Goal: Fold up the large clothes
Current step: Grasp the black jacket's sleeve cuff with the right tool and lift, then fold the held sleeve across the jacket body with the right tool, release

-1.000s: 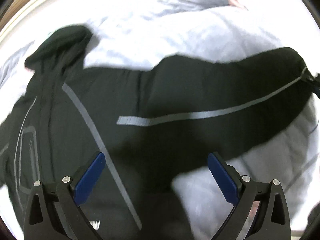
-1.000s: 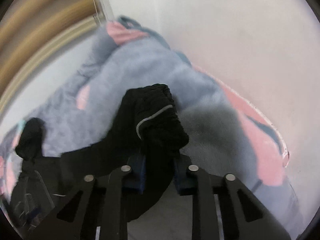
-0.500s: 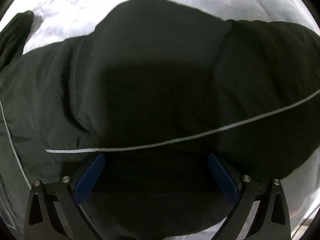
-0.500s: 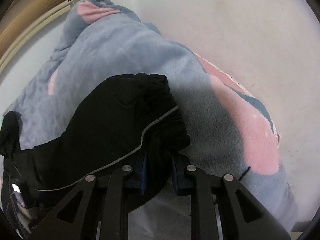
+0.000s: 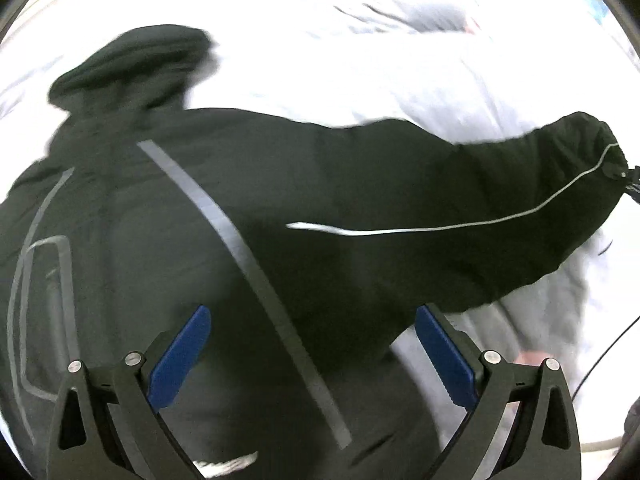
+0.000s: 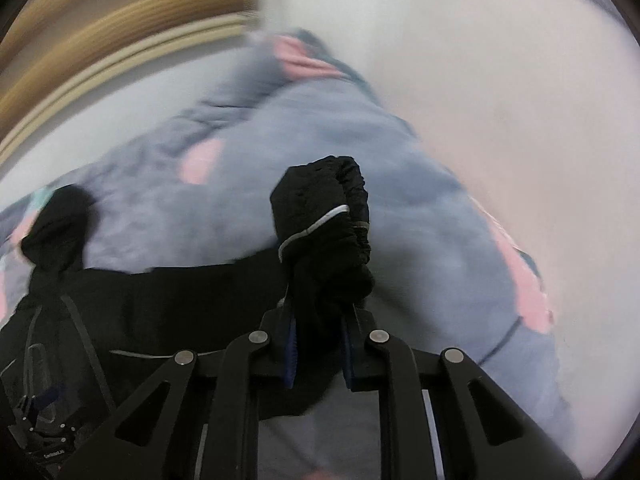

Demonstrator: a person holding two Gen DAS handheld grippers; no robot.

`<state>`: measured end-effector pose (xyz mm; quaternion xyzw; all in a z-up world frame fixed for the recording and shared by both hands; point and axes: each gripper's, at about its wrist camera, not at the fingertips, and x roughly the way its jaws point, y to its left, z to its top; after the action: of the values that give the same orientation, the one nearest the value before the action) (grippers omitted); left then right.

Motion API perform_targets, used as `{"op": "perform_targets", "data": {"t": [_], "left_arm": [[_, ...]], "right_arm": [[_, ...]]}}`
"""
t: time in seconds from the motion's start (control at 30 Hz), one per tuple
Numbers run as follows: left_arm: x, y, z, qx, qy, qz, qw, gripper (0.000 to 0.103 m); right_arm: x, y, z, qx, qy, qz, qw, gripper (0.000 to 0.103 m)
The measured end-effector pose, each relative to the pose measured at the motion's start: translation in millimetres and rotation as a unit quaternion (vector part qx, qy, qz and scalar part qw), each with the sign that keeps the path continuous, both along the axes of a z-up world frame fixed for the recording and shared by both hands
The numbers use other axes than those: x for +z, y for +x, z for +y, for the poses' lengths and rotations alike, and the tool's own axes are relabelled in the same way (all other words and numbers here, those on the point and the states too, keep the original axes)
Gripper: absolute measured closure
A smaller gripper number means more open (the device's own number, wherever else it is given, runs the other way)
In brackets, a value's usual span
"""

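Your black padded jacket with grey reflective stripes (image 5: 248,216) lies spread over the grey-and-pink fleece blanket (image 6: 248,200); it looks soft, bulky and slippery. Your right gripper (image 6: 318,344) pinches its elastic cuff (image 6: 324,216) at the far right; your left gripper (image 5: 312,344) hovers spread, empty. Grip seams, not smooth panels.

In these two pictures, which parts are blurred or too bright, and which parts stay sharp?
Left wrist view: the white bedding is overexposed, the black jacket with grey reflective stripes is slightly smeared, and the open left gripper is sharp. Right wrist view: the wooden frame and grey-and-pink fleece blanket streak with motion; the black elastic cuff stays crisp.
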<state>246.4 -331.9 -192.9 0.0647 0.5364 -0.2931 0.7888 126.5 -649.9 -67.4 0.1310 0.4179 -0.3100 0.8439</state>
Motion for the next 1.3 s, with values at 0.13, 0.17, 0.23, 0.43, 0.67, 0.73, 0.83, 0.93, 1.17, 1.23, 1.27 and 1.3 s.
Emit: {"op": "perform_targets", "data": {"t": [0.13, 0.17, 0.23, 0.43, 0.67, 0.73, 0.83, 0.93, 1.17, 1.23, 1.27, 1.3], "left_arm": [[8, 1, 70, 0.048, 0.024, -0.015, 0.9984, 0.001], [13, -3, 86, 0.058, 0.024, -0.016, 0.9979, 0.001], [18, -1, 117, 0.085, 0.028, -0.026, 0.9956, 0.001], [25, 4, 200, 0.163, 0.037, -0.044, 0.9850, 0.001], [-10, 14, 246, 0.226, 0.087, -0.031, 0.9697, 0.001], [-25, 18, 252, 0.234, 0.095, -0.024, 0.9672, 0.001], [-54, 23, 251, 0.237, 0.125, -0.022, 0.9633, 0.001], [-87, 29, 244, 0.229, 0.158, -0.011, 0.9604, 0.001], [-118, 32, 239, 0.243, 0.166, -0.003, 0.9558, 0.001], [-122, 31, 243, 0.248, 0.153, 0.007, 0.9565, 0.001], [-124, 32, 246, 0.252, 0.146, 0.018, 0.9566, 0.001], [-125, 33, 248, 0.255, 0.141, 0.026, 0.9564, 0.001]], "right_arm": [[3, 33, 71, 0.064, -0.001, -0.009, 0.998, 0.086], [2, 43, 90, 0.085, 0.005, -0.009, 0.996, 0.086], [-2, 66, 135, 0.131, 0.013, -0.006, 0.991, 0.086], [-26, 121, 254, 0.251, 0.032, 0.013, 0.967, 0.086], [-110, 178, 359, 0.338, 0.048, 0.083, 0.936, 0.086], [-141, 189, 371, 0.345, 0.051, 0.110, 0.931, 0.086], [-181, 195, 372, 0.346, 0.059, 0.145, 0.925, 0.085], [-206, 195, 370, 0.349, 0.054, 0.168, 0.920, 0.082], [-188, 178, 360, 0.384, 0.086, 0.157, 0.906, 0.057], [-168, 165, 353, 0.390, 0.090, 0.139, 0.906, 0.053], [-160, 160, 349, 0.391, 0.089, 0.131, 0.907, 0.052], [-147, 148, 340, 0.388, 0.083, 0.118, 0.910, 0.048]]}}
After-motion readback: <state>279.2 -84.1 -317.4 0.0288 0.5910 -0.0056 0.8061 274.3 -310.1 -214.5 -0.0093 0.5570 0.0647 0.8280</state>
